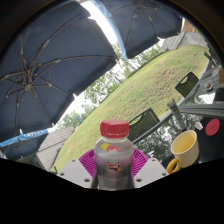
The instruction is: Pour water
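A clear plastic bottle (112, 160) with a red cap and a colourful label stands between my gripper's (112, 168) two fingers. The magenta pads (88, 163) press on both of its sides. The view is tilted, so the bottle is held up off the table. A yellow cup (184, 150) stands on a white table (200, 140) just ahead and to the right of the fingers. The bottle's base is hidden below the fingers.
A red round thing (212, 127) lies on the table beyond the cup. Dark folding chairs (186, 86) stand on a lawn (140, 95) past the table. A big dark parasol (50, 70) spreads overhead at left.
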The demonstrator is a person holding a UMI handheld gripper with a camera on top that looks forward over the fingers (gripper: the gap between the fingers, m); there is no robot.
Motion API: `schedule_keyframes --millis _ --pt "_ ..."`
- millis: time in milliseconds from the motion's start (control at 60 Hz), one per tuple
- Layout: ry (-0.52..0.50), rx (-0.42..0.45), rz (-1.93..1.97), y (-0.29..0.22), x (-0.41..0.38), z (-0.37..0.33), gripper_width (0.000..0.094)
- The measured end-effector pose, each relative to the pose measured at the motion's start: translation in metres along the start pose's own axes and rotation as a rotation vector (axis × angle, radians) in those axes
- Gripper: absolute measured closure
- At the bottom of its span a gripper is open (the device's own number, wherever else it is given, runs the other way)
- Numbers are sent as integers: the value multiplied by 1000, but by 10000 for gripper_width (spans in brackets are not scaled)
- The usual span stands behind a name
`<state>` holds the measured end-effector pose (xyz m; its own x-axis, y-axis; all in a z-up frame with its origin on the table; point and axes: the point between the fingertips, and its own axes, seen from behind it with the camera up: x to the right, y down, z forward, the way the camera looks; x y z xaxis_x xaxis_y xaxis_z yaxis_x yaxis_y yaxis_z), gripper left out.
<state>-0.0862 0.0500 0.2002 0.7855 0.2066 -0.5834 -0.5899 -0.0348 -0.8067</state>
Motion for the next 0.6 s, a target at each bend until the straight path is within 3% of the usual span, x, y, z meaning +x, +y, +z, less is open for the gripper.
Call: schedule_keyframes --millis 117,367,600 --pt "6 39 384 -34 51 17 537" --pt "-77 -38 1148 -9 88 33 532" --pt "-95 -66 1308 -7 90 36 529"
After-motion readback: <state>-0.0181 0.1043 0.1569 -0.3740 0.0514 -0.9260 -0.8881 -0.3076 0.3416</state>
